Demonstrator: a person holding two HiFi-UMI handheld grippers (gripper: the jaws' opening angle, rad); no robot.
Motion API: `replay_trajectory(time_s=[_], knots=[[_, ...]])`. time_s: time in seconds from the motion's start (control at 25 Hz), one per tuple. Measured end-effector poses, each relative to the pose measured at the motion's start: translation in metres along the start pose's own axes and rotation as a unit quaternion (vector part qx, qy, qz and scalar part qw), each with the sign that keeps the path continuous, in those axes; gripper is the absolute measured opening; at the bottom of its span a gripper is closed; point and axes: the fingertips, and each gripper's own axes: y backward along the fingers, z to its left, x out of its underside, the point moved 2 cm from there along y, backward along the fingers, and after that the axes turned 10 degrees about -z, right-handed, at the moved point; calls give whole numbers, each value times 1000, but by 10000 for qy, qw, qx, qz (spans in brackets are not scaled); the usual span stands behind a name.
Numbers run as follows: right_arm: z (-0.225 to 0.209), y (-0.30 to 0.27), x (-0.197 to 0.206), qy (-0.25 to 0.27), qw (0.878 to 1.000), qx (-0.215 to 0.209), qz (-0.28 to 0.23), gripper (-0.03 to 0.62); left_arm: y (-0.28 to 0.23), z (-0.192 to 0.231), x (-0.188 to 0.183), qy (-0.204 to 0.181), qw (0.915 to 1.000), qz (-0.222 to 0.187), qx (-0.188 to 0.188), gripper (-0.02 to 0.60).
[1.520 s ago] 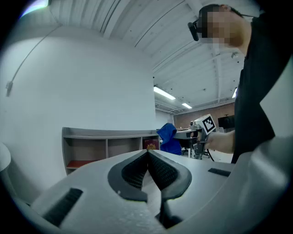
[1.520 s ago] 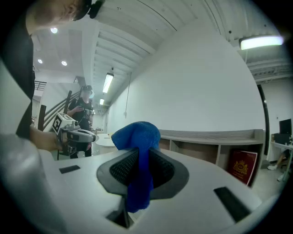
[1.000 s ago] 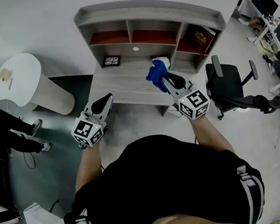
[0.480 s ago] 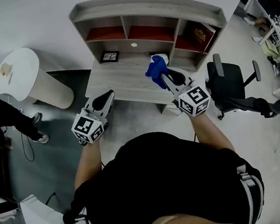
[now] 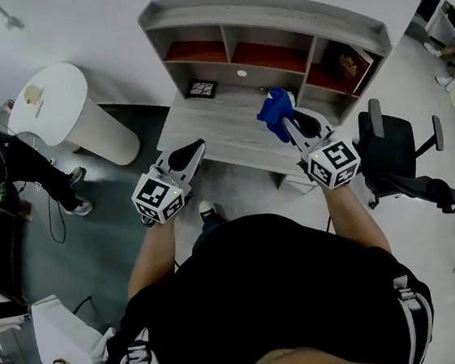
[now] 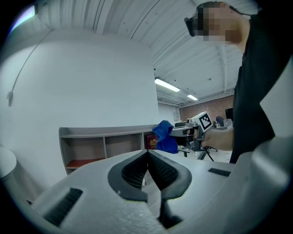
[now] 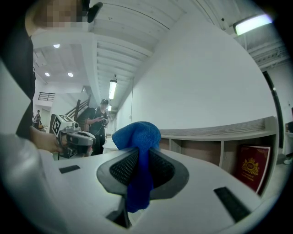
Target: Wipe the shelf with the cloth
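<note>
The shelf (image 5: 274,18) stands before me, its long side left to right. My right gripper (image 5: 285,123) pinches the blue cloth (image 5: 273,107) lengthwise, bunched end pointing shelfward over its lower board. My left gripper (image 5: 197,147) is closed, empty.

The head view is dim and grey with dark corners, and the straight shelf (image 5: 266,16) bows in the wide lens. Both gripper views are brighter, round and ringed in black. A ceiling lamp (image 7: 251,23) glares at upper right. The cloth (image 7: 136,132) looks sharp, the near foreground soft.
</note>
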Motion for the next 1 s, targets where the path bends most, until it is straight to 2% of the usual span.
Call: replay_trajectory(time_s=[0.24, 0.6, 1.0], knots=[[3, -17, -3, 80, 9999, -132, -59, 66, 6, 8, 1, -49, 10000, -17, -78, 17], [6, -43, 2, 135, 9997, -189, 38, 66, 13, 37, 10, 71, 9996, -94, -251, 17], [1, -57, 5, 172, 9997, -126, 106, 66, 8, 55, 16, 127, 9998, -49, -169, 17]])
